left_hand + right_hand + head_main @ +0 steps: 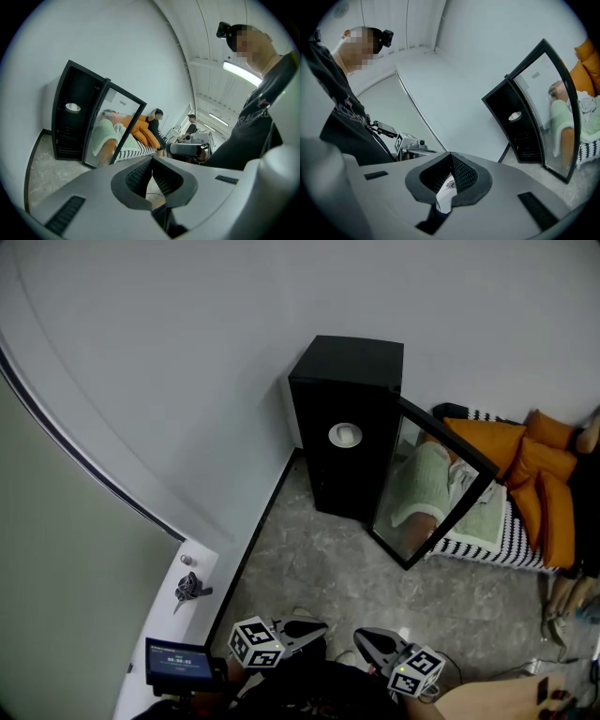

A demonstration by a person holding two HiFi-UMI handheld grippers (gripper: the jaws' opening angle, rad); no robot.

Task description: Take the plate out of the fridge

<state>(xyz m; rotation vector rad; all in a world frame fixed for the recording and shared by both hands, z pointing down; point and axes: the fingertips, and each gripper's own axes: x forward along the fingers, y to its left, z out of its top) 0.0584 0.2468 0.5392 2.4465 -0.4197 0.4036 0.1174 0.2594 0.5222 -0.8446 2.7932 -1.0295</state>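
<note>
Gray floor [375, 568] is stretching bare between the person and the fridge [342, 390]. The fridge is standing against the wall, well apart from both grippers. Its glass door [441, 488] is hanging wide open, swung out to the right, so the door part of the job reads as done and the inside is lying exposed. A bed [487, 545] with orange cushions [525, 460] is sitting just beyond the door. The left gripper [314, 626] and right gripper [367, 641] are hovering low at the bottom of the head view, close to the person's body and side by side, with tips pointing roughly toward the fridge. The left gripper view is showing its jaws closed together with nothing between them. The right gripper view is showing the same: jaws meeting at the tips, carrying nothing. The plate [345, 435] is resting on an upper shelf inside the fridge, small and white against the black interior, untouched. Whether anything is lying on it, I cannot tell at this range. My reading: only the access is sorted. Walking up to the fridge, spreading a gripper's jaws, taking the plate by its rim and drawing it clear of the shelf are all remaining.
</note>
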